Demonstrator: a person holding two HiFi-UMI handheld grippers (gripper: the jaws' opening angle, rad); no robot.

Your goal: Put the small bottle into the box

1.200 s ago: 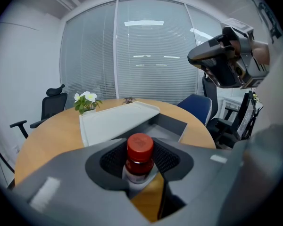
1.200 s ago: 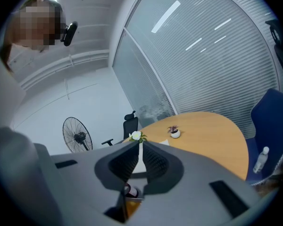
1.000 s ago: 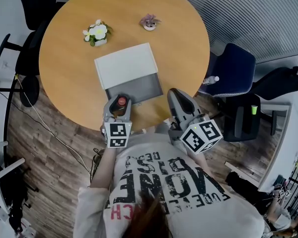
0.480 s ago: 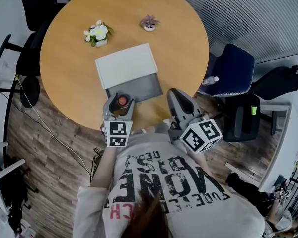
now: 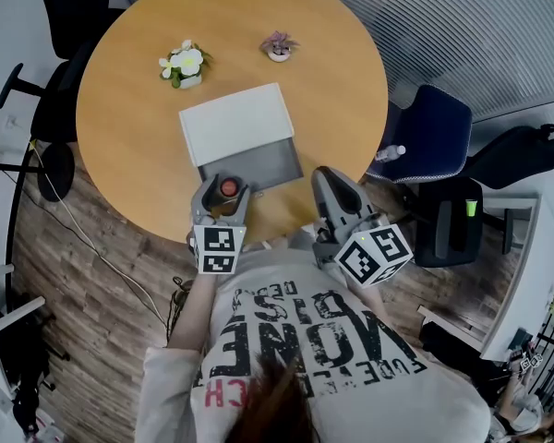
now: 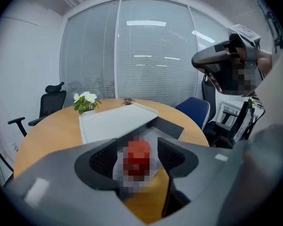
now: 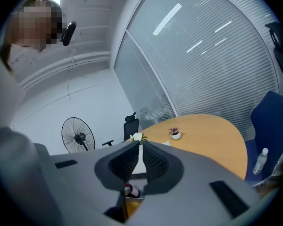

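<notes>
Now | left hand-held gripper point(image 5: 224, 195) opening, small bottle point(image 6: 137, 155) loose between its jaws; right hand-held gripper point(image 7: 140, 155) clenched, empty | bottle just beside box point(image 5: 235, 123), seemingly not yet inside

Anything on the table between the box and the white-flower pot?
No. In the head view, only bare tabletop lies between the box and the white-flower pot.

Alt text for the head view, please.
Seen from above, the left gripper, jaws opening, has a red-capped small bottle between them at the near edge of an open box on a round wooden table. The right gripper hangs shut beside it.
</notes>
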